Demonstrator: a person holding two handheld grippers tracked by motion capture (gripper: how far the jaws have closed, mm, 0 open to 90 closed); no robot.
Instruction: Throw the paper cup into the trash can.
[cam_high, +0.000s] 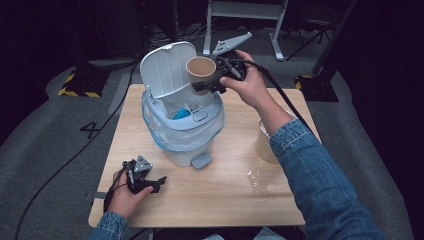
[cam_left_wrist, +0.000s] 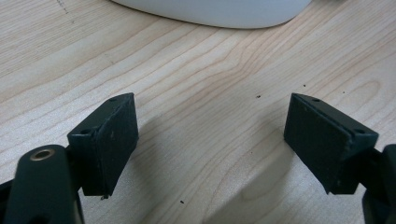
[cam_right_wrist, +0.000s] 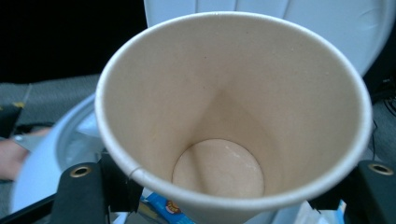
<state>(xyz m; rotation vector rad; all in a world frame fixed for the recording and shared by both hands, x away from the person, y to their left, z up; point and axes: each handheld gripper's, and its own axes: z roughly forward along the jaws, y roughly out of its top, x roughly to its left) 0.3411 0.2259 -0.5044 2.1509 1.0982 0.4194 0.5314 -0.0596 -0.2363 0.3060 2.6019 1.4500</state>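
Above the open bin, unprinted paper cup between right gripper jaws; left gripper jaws apart, empty

The paper cup is tan outside with a paler beige inside and a cream rim. The bin just below it is pale grey-white, lined with a clear bag faintly blue-tinted; a bright blue wrapper lies inside the bin. Both claws, right claw and left claw, are matt black. The worktop under the bin is light wood with wavy grain. The sleeve right of the bin is blue denim.
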